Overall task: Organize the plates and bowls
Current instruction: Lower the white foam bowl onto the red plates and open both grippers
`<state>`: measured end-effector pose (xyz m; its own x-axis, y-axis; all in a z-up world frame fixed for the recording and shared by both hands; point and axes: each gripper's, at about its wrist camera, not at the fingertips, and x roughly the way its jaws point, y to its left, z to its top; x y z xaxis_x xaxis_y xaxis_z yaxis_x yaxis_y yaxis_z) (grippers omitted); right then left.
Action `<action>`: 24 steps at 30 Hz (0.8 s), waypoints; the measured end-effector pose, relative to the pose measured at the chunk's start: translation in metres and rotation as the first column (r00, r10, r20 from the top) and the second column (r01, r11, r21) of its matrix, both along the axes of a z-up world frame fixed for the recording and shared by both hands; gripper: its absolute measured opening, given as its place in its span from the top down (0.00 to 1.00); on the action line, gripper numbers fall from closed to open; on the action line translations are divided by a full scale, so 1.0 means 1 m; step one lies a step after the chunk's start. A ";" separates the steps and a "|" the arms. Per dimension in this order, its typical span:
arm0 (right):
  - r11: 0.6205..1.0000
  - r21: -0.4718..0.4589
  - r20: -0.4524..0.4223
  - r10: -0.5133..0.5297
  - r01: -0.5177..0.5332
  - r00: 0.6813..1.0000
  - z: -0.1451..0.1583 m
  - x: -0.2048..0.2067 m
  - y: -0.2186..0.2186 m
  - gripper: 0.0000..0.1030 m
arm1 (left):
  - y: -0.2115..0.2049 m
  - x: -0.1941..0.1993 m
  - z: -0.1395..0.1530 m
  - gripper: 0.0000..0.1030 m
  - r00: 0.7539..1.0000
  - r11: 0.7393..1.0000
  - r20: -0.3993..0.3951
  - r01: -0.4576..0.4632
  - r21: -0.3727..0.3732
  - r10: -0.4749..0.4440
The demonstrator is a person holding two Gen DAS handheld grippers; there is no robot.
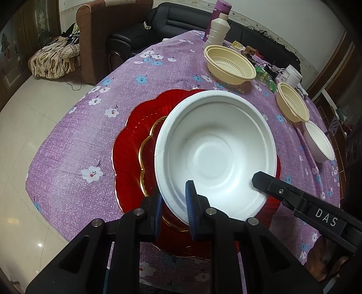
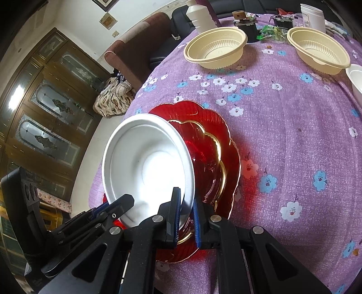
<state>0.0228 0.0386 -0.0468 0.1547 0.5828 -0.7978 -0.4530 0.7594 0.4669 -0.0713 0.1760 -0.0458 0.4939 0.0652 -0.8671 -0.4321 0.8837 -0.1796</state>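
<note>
A large white foam bowl (image 1: 215, 149) sits tilted over a stack of two red scalloped plates (image 1: 133, 144) on the purple flowered tablecloth. My left gripper (image 1: 174, 203) is shut on the bowl's near rim. My right gripper (image 2: 186, 217) is shut on the same bowl's rim (image 2: 147, 162), above the red plates (image 2: 215, 153); one of its fingers (image 1: 282, 192) shows in the left wrist view at the bowl's right edge. Two cream ribbed bowls (image 1: 228, 63) (image 1: 293, 101) and a small white bowl (image 1: 319, 142) stand farther back.
A white bottle (image 1: 218, 29) and purple flask (image 1: 220, 9) stand at the table's far edge, with small clutter and a white jar (image 1: 293, 74) beside them. A brown armchair (image 1: 99, 34) and black sofa (image 1: 163, 20) stand beyond. The table edge drops to tiled floor on the left.
</note>
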 end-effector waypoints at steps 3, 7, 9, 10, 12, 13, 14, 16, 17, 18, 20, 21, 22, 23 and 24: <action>1.000 0.000 -0.003 0.000 0.000 1.000 -0.002 0.002 0.001 0.91 | 0.000 0.001 -0.001 0.84 1.000 1.000 -0.004 0.000 0.000 0.000; 1.000 0.000 -0.009 -0.002 0.002 1.000 -0.004 0.004 0.001 0.91 | 0.000 0.003 -0.002 0.84 1.000 1.000 -0.008 0.000 0.002 0.000; 1.000 -0.001 -0.010 -0.002 0.002 1.000 -0.004 0.004 0.000 0.91 | 0.000 0.004 -0.002 0.84 1.000 1.000 -0.010 0.000 0.002 0.000; 1.000 0.000 -0.010 -0.003 0.003 1.000 -0.004 0.004 0.000 0.91 | 0.000 0.004 -0.002 0.84 1.000 1.000 -0.011 0.000 0.003 0.000; 1.000 0.002 -0.012 -0.003 0.003 1.000 -0.005 0.004 0.000 0.91 | 0.000 0.004 -0.002 0.84 1.000 1.000 -0.011 0.001 0.006 -0.001; 1.000 0.002 -0.013 -0.003 0.003 1.000 -0.005 0.005 0.000 0.91 | 0.000 0.004 -0.002 0.84 1.000 1.000 -0.012 0.001 0.007 -0.001; 1.000 0.002 -0.014 -0.004 0.004 1.000 -0.005 0.005 0.000 0.91 | 0.000 0.005 -0.002 0.84 1.000 1.000 -0.013 0.001 0.007 -0.001; 1.000 -0.001 -0.017 -0.003 0.003 1.000 -0.006 0.005 0.000 0.91 | 0.000 0.005 -0.003 0.84 1.000 1.000 -0.017 -0.001 0.004 0.001; 1.000 -0.002 -0.019 -0.003 0.003 1.000 -0.006 0.006 0.000 0.91 | 0.000 0.005 -0.004 0.84 1.000 1.000 -0.017 -0.002 0.006 0.002; 1.000 -0.002 -0.019 -0.002 0.002 1.000 -0.006 0.005 0.000 0.91 | 0.000 0.005 -0.004 0.84 1.000 1.000 -0.019 -0.001 0.007 0.001; 1.000 -0.004 -0.020 -0.003 0.003 1.000 -0.007 0.005 0.000 0.91 | 0.000 0.007 -0.005 0.84 1.000 1.000 -0.023 -0.001 0.006 0.001; 1.000 -0.005 -0.020 -0.003 0.003 1.000 -0.007 0.005 0.000 0.91 | 0.000 0.007 -0.005 0.84 1.000 1.000 -0.022 -0.001 0.007 0.001; 1.000 -0.005 -0.020 -0.004 0.004 1.000 -0.007 0.005 0.000 0.91 | -0.001 0.007 -0.005 0.84 1.000 1.000 -0.024 0.000 0.009 0.000; 1.000 -0.005 -0.020 -0.004 0.004 1.000 -0.007 0.005 0.000 0.91 | -0.001 0.007 -0.005 0.84 1.000 1.000 -0.024 -0.001 0.008 0.001; 1.000 -0.004 -0.021 -0.004 0.004 1.000 -0.007 0.004 0.000 0.91 | -0.001 0.007 -0.005 0.84 1.000 1.000 -0.024 -0.001 0.010 0.001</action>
